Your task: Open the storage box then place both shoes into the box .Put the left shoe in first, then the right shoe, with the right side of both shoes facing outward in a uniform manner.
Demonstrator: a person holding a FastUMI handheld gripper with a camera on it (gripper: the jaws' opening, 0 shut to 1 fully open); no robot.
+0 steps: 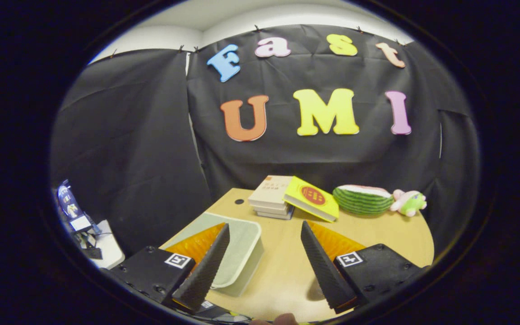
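My gripper (264, 232) hangs open above the wooden table (391, 234), its two black ribbed fingers (206, 266) spread wide with nothing between them. A pale green storage box (242, 248) with a whitish lid lies on the table under and just beyond the left finger, which covers part of it. Its lid looks flat and closed.
Beyond the fingers a stack of books (271, 197) with a yellow book (312, 198) leaning on it stands at the table's back. A watermelon-slice toy (363, 199) and a small pink-green plush (409, 202) lie to the right. Equipment (72, 210) sits off the table's left side.
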